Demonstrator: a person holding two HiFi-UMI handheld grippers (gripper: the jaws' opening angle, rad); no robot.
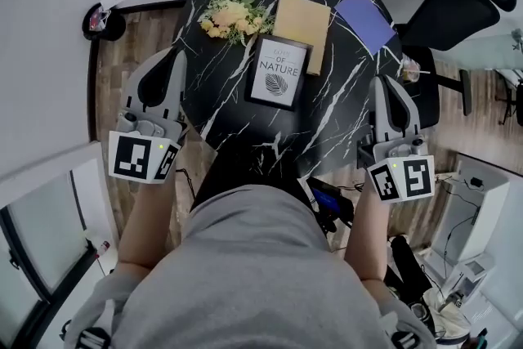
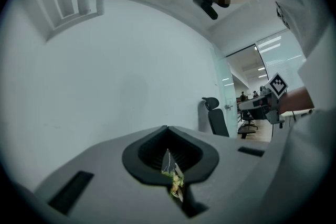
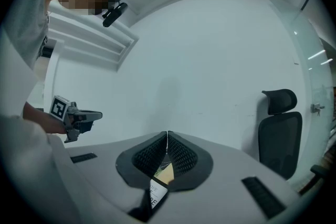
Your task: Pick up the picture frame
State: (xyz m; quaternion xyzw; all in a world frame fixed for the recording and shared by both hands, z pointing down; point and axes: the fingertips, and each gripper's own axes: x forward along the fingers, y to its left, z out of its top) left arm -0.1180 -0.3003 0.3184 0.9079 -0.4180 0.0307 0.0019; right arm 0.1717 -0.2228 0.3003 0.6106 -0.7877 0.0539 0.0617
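Your black-rimmed rectangular picture frame [image 1: 279, 71] holds a white print reading "OF NATURE" above a dark leaf drawing. It sits near the middle of the round black marble table [image 1: 327, 127], print facing up toward you and turned slightly clockwise. Its upper right corner meets the tan pad [image 1: 304, 24]. From above you cannot tell whether it lies flat or is propped.

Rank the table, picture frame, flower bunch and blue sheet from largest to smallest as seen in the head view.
1. table
2. picture frame
3. flower bunch and blue sheet: these look about equal, so they are left unranked.
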